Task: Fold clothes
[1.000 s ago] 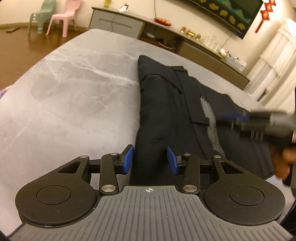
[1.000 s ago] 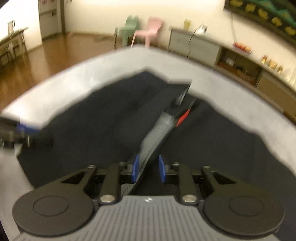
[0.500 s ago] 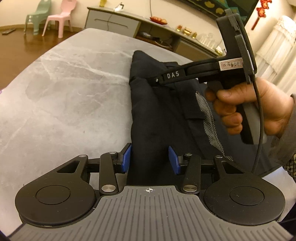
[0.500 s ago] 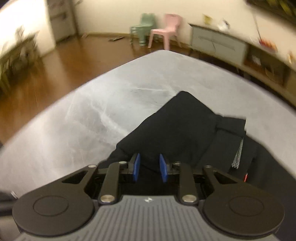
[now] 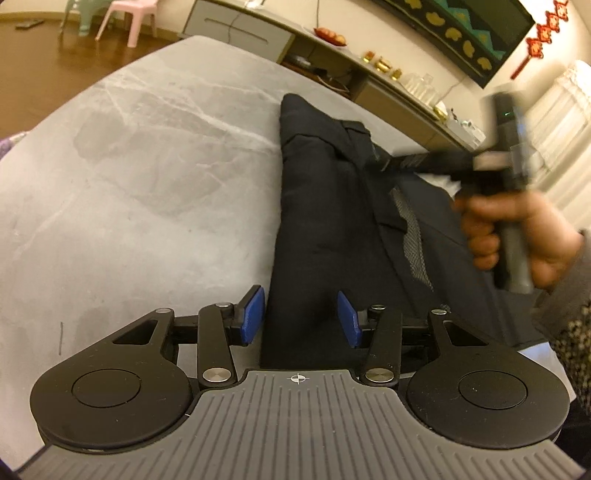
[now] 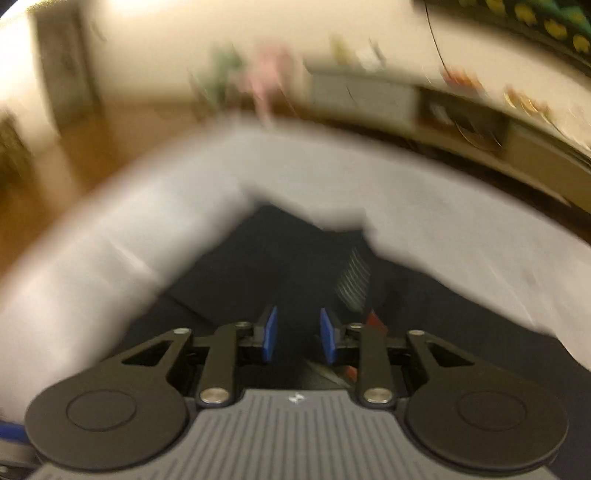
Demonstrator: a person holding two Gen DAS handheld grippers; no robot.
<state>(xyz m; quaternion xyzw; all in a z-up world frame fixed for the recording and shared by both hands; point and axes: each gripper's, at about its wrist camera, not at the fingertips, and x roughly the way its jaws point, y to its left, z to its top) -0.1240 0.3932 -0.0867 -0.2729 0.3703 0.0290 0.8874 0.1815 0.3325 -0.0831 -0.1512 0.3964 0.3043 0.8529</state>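
Garment (image 5: 332, 229): dark, lying lengthwise on grey worktop (image 5: 147, 177), left side doubled inward | left gripper (image 5: 301, 319): apart, straddling near hem | right gripper (image 6: 297, 334): apart, above cloth, blurred | step: mid-fold, judged | next: clamping an edge.

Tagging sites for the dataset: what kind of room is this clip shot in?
Most likely a home living room: a long low cabinet with ornaments along the wall, small plastic chairs on a wood floor, and red hanging decorations. The dark garment lies on a grey marble-look table.
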